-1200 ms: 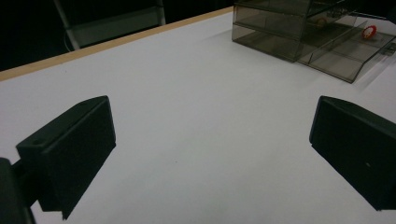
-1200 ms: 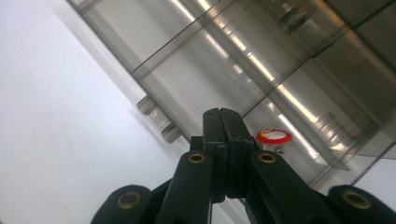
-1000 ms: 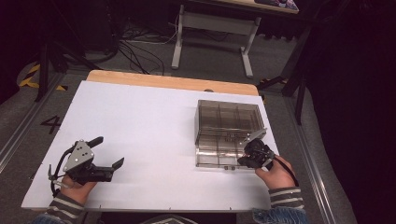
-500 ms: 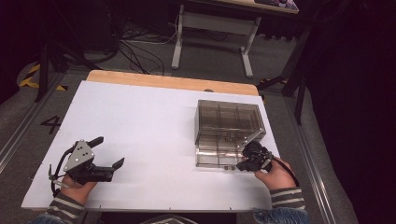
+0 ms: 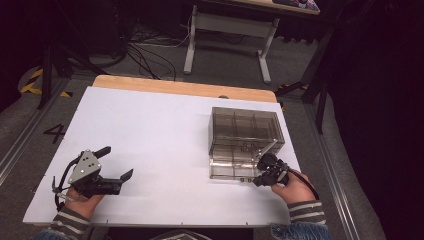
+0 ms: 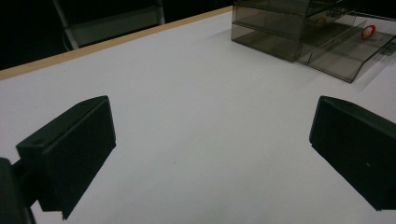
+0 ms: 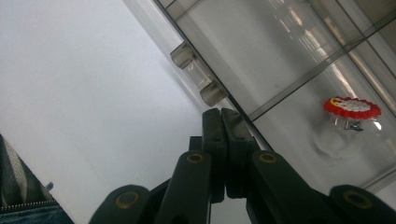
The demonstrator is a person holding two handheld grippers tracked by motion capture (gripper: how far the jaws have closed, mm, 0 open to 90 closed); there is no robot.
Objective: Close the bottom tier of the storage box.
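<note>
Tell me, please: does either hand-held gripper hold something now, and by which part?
Nothing is held. The right hand-held gripper is shut with nothing between its jaws, at the drawer's front edge; the left hand-held gripper is open.

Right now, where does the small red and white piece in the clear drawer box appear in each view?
High view: too small to make out inside the smoky drawer box at right.
Left gripper view: red piece at the top right, in the pulled-out drawer.
Right gripper view: red piece at right, under clear plastic.
Shared landmark: the drawer box.
</note>
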